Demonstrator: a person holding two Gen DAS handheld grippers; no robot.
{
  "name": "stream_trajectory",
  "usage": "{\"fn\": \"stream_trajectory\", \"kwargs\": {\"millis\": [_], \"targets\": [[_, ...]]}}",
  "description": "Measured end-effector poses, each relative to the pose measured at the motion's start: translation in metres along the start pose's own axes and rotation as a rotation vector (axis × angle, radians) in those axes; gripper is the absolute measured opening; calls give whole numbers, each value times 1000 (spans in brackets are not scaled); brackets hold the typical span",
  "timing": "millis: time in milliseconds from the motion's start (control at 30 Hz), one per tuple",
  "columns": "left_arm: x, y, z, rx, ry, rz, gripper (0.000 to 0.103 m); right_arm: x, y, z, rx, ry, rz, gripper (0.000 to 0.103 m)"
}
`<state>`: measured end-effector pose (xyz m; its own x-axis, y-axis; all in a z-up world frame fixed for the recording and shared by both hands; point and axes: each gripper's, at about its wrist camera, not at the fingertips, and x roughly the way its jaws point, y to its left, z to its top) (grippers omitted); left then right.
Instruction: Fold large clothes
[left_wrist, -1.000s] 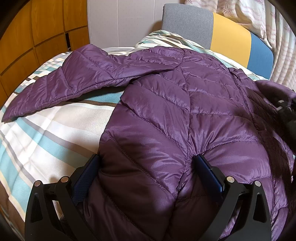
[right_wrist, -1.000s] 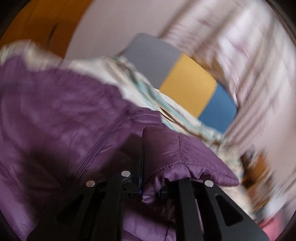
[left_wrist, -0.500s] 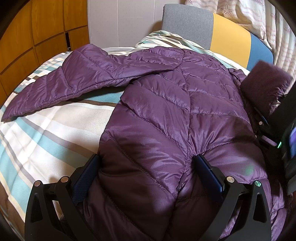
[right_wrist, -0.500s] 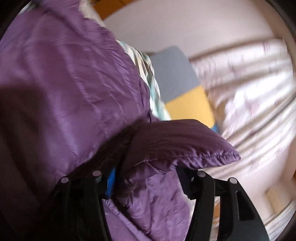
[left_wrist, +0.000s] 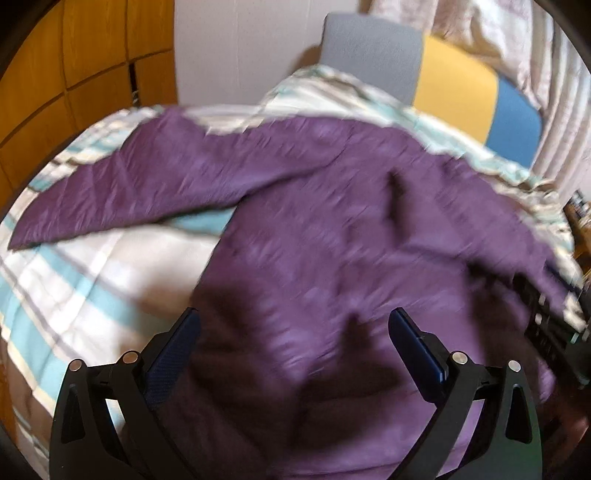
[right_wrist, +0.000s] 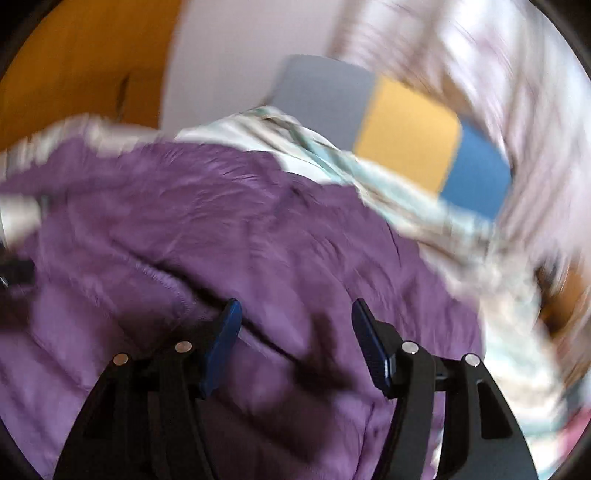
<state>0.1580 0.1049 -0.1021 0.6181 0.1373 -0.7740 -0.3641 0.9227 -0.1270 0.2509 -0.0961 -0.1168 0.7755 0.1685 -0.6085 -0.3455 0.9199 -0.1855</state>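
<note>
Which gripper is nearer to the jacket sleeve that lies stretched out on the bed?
Left. The left gripper is over the jacket body beside the sleeve; the right gripper is at the jacket's far side.

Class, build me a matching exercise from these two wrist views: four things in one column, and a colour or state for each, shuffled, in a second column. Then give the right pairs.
Things:
1. puffer jacket
2. bedspread
3. left gripper
4. wardrobe

Colour or state:
A. orange-brown wood panels
B. open, nothing between its fingers
C. purple, spread on the bed
D. white with teal stripes

Pairs: 1-C, 2-D, 3-B, 4-A

The right gripper is also open above the jacket.
</note>
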Motion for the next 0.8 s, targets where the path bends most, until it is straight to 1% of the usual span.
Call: {"fn": "stream_trajectory", "kwargs": {"millis": [33, 67, 100, 133, 167, 200, 267, 300, 333, 367, 400, 433, 467, 500, 533, 567, 600, 633, 667, 733, 800], "targets": [[-4, -8, 6, 8, -31, -4, 100, -4, -22, -3, 114, 3, 13, 61], [-7, -16, 10, 20, -56, -7, 100, -10, -37, -4, 201, 2, 14, 61], [-8, -29, 16, 49, -92, -9, 100, -17, -51, -11, 280, -4, 14, 61], [-6, -40, 20, 76, -112, -11, 100, -21, -71, -16, 366, -15, 12, 61], [-3, -52, 24, 108, -124, -20, 100, -23, -85, -22, 422, -21, 4, 60], [6, -67, 29, 152, -121, -34, 100, -24, -96, -27, 453, -25, -4, 59], [21, -87, 37, 197, -113, -47, 100, -28, -111, -35, 492, -22, -20, 57], [32, -96, 40, 217, -113, -44, 100, -27, -120, -39, 514, -15, -25, 54], [40, -102, 43, 229, -113, -35, 100, -28, -114, -42, 527, -11, -22, 53], [48, -106, 44, 240, -117, -21, 99, -29, -116, -44, 538, -3, -15, 51], [58, -109, 46, 255, -117, 0, 90, -26, -123, -43, 545, 13, -5, 46], [65, -110, 47, 263, -110, 16, 75, -30, -121, -46, 545, 23, -2, 44], [75, -107, 48, 268, -87, 46, 70, -28, -123, -44, 544, 33, -2, 40], [81, -104, 48, 259, -71, 63, 65, -27, -124, -40, 539, 40, -11, 38], [85, -99, 48, 236, -60, 79, 64, -29, -116, -43, 534, 44, -21, 36], [89, -92, 48, 203, -55, 85, 64, -26, -117, -39, 534, 49, -25, 33], [90, -83, 48, 162, -56, 85, 63, -23, -116, -36, 543, 50, -23, 33], [90, -73, 49, 120, -60, 86, 59, -21, -114, -36, 551, 51, -27, 33], [90, -68, 49, 93, -60, 85, 59, -22, -108, -37, 558, 50, -38, 33], [90, -56, 48, 32, -59, 68, 59, -9, -112, -27, 568, 54, -68, 33], [90, -51, 47, 15, -56, 49, 59, 7, -119, -23, 589, 70, -84, 33]]}}
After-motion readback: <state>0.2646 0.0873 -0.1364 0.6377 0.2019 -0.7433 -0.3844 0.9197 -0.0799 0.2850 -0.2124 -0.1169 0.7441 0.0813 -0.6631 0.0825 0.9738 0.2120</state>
